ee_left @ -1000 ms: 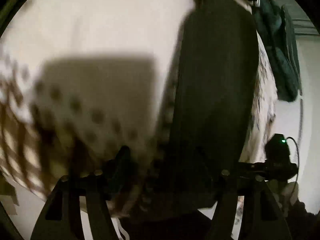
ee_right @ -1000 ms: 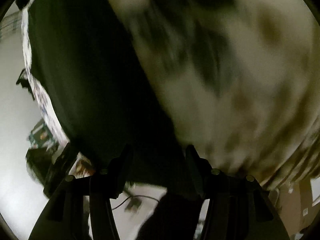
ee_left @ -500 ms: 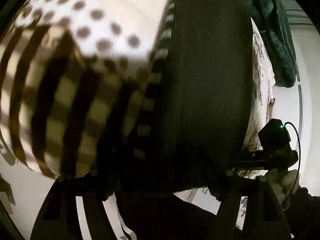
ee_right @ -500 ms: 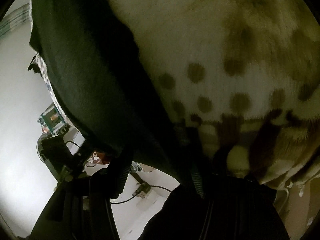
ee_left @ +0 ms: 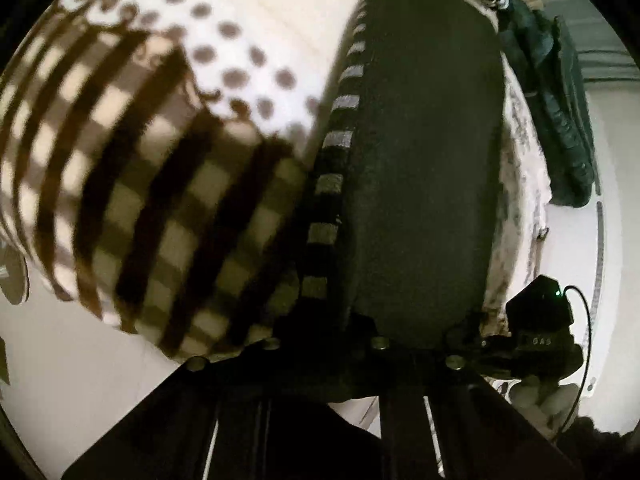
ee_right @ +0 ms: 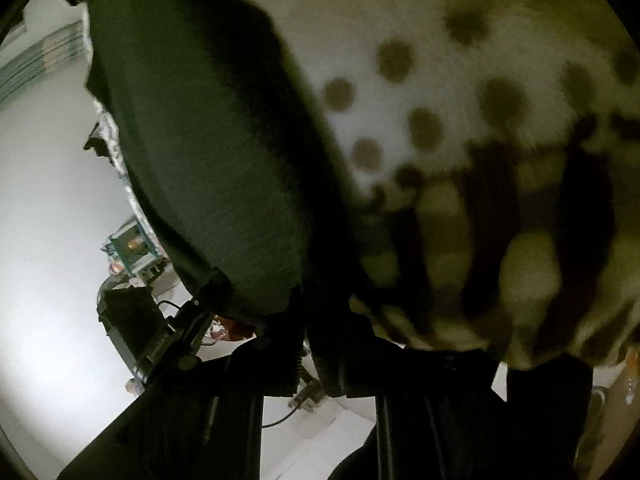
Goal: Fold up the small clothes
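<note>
Dark green knit garment [ee_left: 420,184] with a grey-striped edge lies on the spotted and checked blanket [ee_left: 152,160], near hem pinched by left gripper [ee_left: 328,344] and right gripper [ee_right: 308,340], jaws just closed; grasp step, next lift and fold hem away.

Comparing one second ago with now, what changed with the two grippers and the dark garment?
Both sets of jaws have just been closing: the left gripper and right gripper, open a second ago, now pinch the near edge of the dark garment. The garment's striped trim has come into clear view. The patterned blanket underneath stays as it was.
</note>
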A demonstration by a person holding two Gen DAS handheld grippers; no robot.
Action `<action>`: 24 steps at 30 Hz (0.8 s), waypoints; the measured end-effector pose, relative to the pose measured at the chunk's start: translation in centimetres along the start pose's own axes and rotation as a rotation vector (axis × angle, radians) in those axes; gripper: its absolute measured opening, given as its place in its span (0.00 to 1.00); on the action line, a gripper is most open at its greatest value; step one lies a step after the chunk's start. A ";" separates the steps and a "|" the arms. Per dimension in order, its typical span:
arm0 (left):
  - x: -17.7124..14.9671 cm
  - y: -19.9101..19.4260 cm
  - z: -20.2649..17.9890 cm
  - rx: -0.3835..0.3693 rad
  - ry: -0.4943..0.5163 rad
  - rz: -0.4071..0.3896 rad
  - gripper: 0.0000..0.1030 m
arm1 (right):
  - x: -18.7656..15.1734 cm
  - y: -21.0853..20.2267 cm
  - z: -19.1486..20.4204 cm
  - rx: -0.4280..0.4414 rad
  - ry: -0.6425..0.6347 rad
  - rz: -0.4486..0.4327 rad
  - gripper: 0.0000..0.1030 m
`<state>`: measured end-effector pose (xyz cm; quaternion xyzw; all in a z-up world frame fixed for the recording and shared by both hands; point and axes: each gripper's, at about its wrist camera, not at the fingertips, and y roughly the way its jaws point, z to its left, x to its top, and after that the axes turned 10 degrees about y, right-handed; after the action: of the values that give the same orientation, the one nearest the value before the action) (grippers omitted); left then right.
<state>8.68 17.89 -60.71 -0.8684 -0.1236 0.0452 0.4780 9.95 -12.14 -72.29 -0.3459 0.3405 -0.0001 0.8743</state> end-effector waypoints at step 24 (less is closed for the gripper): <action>24.7 -7.8 -10.3 -0.174 0.116 -0.375 0.08 | 10.3 -17.5 22.7 0.320 -0.147 -0.293 0.12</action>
<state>33.18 19.84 -47.61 -0.8693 -0.2587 -0.1057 0.4077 35.53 -14.20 -55.87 -0.2477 0.2176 -0.1557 0.9311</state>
